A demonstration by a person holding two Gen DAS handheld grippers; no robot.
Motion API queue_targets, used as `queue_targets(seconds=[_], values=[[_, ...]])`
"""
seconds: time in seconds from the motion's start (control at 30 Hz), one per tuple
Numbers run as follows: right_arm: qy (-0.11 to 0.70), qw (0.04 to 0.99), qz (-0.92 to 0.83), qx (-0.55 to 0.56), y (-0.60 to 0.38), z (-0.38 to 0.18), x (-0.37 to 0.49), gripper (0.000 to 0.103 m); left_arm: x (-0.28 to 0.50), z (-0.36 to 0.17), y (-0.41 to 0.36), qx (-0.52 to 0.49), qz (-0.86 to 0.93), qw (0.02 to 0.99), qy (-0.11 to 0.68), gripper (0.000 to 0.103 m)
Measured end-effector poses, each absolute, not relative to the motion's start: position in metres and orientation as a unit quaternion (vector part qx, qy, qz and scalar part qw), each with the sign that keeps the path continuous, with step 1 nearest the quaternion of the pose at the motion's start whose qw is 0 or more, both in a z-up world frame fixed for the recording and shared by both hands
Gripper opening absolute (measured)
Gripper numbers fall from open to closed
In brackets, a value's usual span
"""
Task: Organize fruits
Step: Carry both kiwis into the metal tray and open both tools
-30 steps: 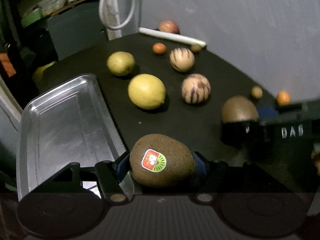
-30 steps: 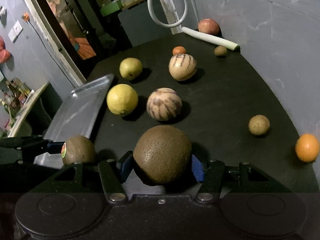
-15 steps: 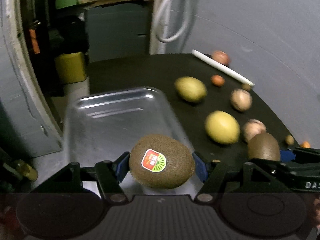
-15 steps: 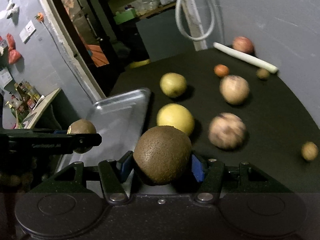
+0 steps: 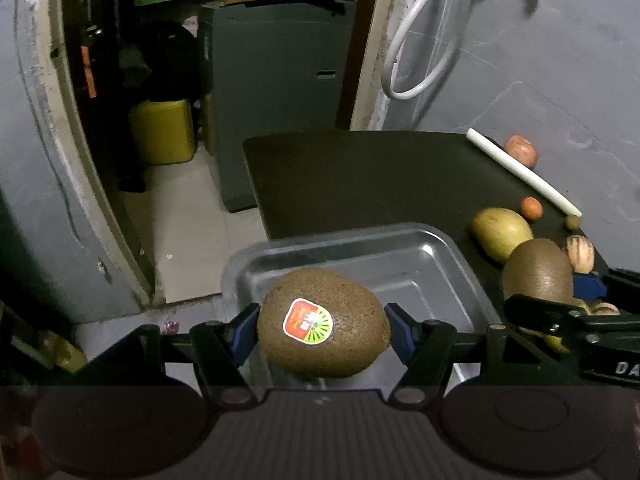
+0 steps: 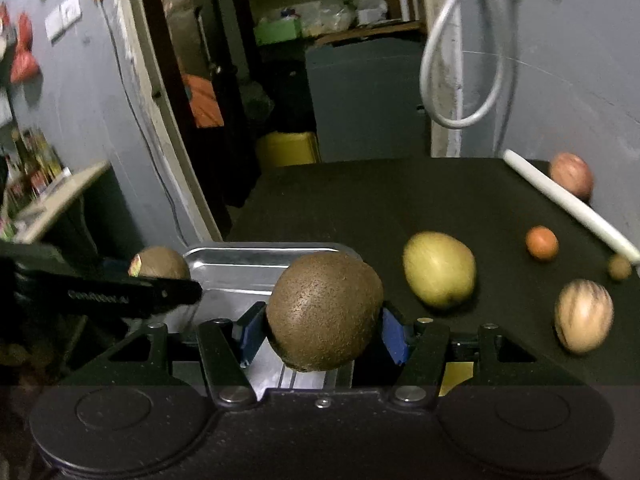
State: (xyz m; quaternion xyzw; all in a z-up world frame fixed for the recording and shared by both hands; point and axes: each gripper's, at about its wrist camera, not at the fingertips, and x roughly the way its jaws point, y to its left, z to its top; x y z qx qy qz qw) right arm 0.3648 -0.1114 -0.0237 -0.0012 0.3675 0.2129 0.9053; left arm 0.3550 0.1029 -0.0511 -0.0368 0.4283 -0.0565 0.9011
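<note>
My left gripper (image 5: 322, 326) is shut on a brown kiwi with a red and green sticker (image 5: 323, 322), held above the near part of the metal tray (image 5: 420, 256). My right gripper (image 6: 320, 326) is shut on a second, plain kiwi (image 6: 323, 311) over the tray's right side (image 6: 240, 258). Each view catches the other gripper: the right one with its kiwi (image 5: 538, 272) at the right edge, the left one with its kiwi (image 6: 158, 263) at the left. The tray's floor shows nothing lying on it.
On the black table (image 6: 380, 208) lie a yellow-green fruit (image 6: 439, 274), a striped melon (image 6: 583, 315), a small orange fruit (image 6: 541, 242), a tiny brown fruit (image 6: 619, 267), a reddish fruit (image 6: 571, 175) and a white stick (image 6: 568, 204). The tray overhangs the table's left edge above the floor.
Both grippers have swept left from over the fruits to over the tray, each still gripping its kiwi. The views rolled, bringing the doorway and floor into sight.
</note>
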Motion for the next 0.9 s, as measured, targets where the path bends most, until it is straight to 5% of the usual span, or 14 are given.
queue_targets(seconds=[0.9], values=[[0.382,0.883,0.228,-0.150,-0.045,-0.065,0.386,0.062,0.390,-0.072,0.115,0.004,-0.086,0.892,0.444,0.071]])
